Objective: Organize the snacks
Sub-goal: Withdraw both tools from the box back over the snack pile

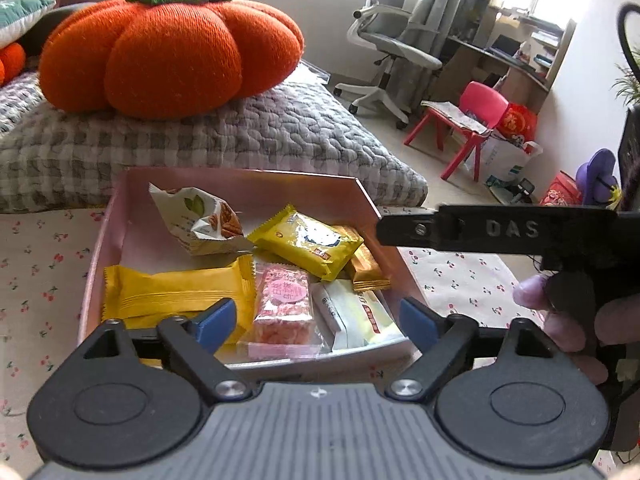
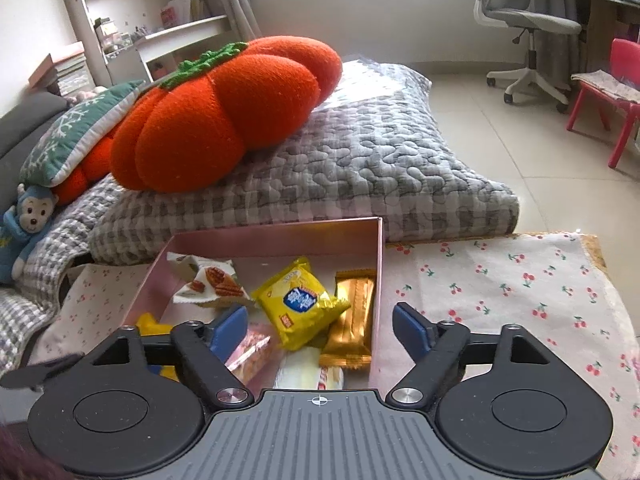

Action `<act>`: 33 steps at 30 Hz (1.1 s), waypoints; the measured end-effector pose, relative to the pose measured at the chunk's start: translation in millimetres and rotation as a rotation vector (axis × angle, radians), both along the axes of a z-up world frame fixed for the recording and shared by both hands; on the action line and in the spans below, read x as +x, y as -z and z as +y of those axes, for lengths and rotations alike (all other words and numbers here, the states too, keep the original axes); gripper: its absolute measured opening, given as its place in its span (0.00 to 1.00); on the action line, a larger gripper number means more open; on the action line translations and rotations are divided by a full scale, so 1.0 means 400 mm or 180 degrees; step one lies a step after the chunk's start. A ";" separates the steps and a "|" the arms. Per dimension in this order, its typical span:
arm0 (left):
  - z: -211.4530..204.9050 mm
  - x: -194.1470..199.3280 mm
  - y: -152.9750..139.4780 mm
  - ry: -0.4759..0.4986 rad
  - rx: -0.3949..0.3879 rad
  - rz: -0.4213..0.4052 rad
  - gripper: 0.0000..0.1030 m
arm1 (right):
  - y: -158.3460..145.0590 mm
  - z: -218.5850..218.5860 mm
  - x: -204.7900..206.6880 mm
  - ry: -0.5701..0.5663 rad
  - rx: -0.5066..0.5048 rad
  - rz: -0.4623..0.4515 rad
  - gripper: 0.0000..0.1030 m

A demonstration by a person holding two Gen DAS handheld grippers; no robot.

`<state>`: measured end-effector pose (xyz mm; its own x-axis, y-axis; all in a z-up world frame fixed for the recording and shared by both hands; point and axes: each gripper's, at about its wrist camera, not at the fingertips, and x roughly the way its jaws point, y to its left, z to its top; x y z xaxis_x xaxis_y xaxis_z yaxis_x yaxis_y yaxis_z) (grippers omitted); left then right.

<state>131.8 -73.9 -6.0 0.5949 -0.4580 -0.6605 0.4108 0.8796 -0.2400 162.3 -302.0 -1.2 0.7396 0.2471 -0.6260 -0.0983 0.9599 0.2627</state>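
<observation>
Pink box [image 1: 372, 200] holds six snack packets; both jaws spread, empty.

Glossy plastic snack wrappers [image 1: 308, 242]; knitted pumpkin cushion [image 1: 172, 48]; quilted cloth mattress [image 2: 360, 160].

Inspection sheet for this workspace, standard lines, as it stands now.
Surface: cherry-print cloth over a low table; bare to the right of the box.
Job's things: pink box holding the snacks: yellow packet, long yellow bar, pink candy pack, gold bar, white nut packet, white pack.
Clutter: nothing seen on the cloth outside the box.
Grippers: left gripper open above the box, nothing between the pads; right gripper open, empty, straddling the box's right wall.
Cables: nothing seen.
Surroundings: orange pumpkin cushion on a grey quilted mat, office chair, red child's chair.
</observation>
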 end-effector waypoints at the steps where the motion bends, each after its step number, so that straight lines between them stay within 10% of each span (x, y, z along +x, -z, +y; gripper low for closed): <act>1: 0.003 -0.005 -0.002 -0.0002 0.0013 -0.0011 0.87 | -0.003 -0.003 -0.011 -0.0007 0.0003 -0.0002 0.80; 33: 0.189 -0.236 0.032 -0.0144 0.0493 -0.0066 1.00 | 0.038 0.012 -0.367 -0.0328 -0.0134 -0.0041 0.94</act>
